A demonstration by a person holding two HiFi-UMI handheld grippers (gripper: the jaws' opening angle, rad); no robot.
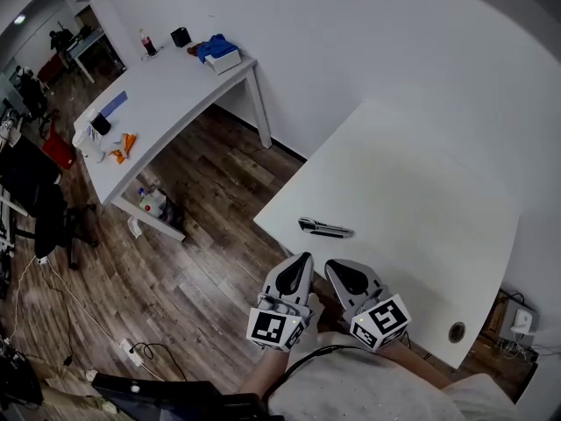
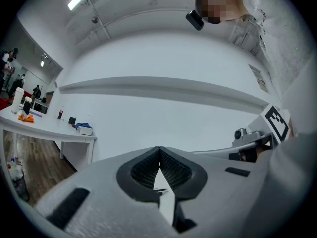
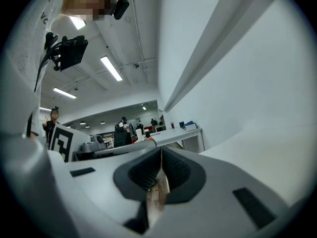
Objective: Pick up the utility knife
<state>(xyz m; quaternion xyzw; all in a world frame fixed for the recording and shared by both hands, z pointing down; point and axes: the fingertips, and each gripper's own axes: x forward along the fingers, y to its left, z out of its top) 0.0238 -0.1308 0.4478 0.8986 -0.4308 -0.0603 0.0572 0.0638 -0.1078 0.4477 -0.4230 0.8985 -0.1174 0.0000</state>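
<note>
The utility knife [image 1: 325, 228], dark and silver, lies flat on the white table [image 1: 412, 209] close to its near-left edge. My two grippers hover side by side just short of that edge, below the knife in the head view. The left gripper [image 1: 303, 260] is shut with nothing in it, its tips a little short of the knife. The right gripper [image 1: 332, 267] is shut and empty too. In the left gripper view the jaws [image 2: 159, 150] meet tip to tip. In the right gripper view the jaws [image 3: 161, 151] are closed the same way, over wood floor.
A second white table [image 1: 175, 90] stands at the back left with a bottle [image 1: 147, 43], a blue bundle [image 1: 216, 49] and orange items [image 1: 124, 146]. Wood floor [image 1: 202, 235] lies between the tables, with cables [image 1: 131, 351] at the lower left. A round grommet [image 1: 457, 331] sits near the table's near-right corner.
</note>
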